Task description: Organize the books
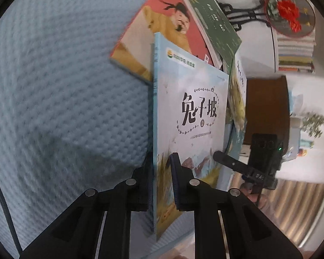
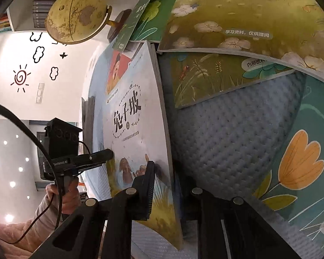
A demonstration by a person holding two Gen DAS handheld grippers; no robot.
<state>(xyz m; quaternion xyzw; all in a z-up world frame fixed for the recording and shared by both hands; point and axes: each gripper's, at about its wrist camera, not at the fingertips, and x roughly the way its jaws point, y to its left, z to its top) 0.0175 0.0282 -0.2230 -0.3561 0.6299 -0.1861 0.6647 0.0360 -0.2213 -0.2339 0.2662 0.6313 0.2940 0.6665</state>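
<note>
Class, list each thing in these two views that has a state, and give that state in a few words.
Pale blue paperback book with black title: on edge, gripped by both tools.
Left tool: shut on the book.
Right tool: shut on the book.
Red-covered book: lying flat on the blue quilted mat.
Yellow globe: upright on its stand.

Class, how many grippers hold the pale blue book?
2: the left gripper clamps the pale blue book at its spine edge; the right gripper clamps its page edge. No others visible.

Black jaws, silver screws, pale sleeve
</note>
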